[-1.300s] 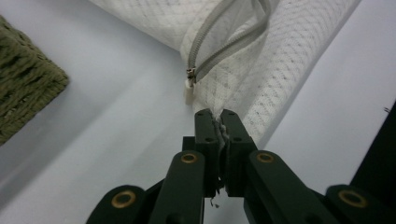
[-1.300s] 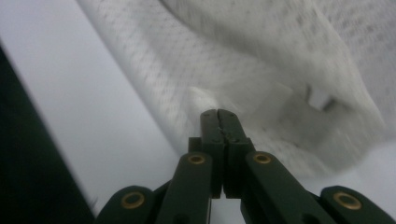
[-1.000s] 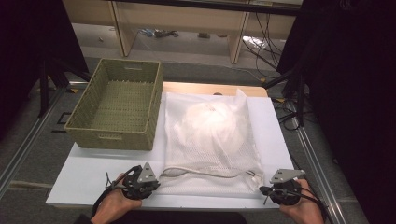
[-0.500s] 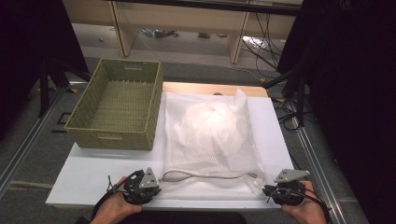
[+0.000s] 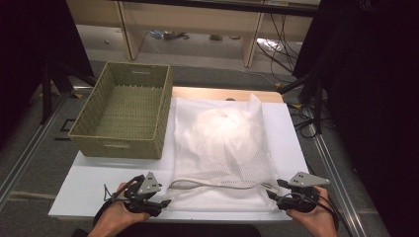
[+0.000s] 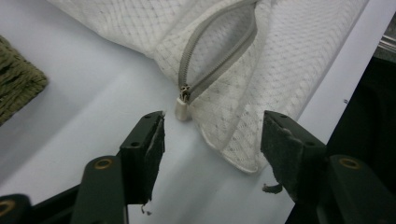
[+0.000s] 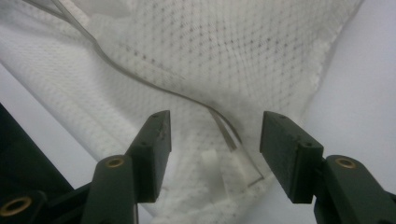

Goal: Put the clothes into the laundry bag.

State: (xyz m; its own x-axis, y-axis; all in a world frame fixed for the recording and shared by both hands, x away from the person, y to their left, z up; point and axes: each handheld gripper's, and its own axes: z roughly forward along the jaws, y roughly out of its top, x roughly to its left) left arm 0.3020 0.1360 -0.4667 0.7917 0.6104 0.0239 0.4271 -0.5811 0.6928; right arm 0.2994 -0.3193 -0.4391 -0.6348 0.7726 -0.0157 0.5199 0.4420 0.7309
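A white mesh laundry bag (image 5: 222,143) lies flat on the white table (image 5: 89,177) with a pale bundle inside. Its grey zipper (image 5: 217,185) runs along the near edge. My left gripper (image 5: 165,202) sits at the bag's near left corner. Its jaws have just been opening, and the zipper pull (image 6: 182,109) and bag corner lie between them with the pads (image 6: 152,140) clear of the fabric. My right gripper (image 5: 272,195) is at the near right corner. It has also just been opening, and the mesh (image 7: 224,70) lies untouched between its pads (image 7: 287,149).
An empty green wicker basket (image 5: 116,143) stands on the table's left half, touching the bag's left edge. A wooden board (image 5: 222,94) shows past the bag's far end. Dark stands and cables flank the table on both sides.
Both grippers have opened off the bag's near corners, and the near edge now lies slack on the table. Both hands have stayed where they were.
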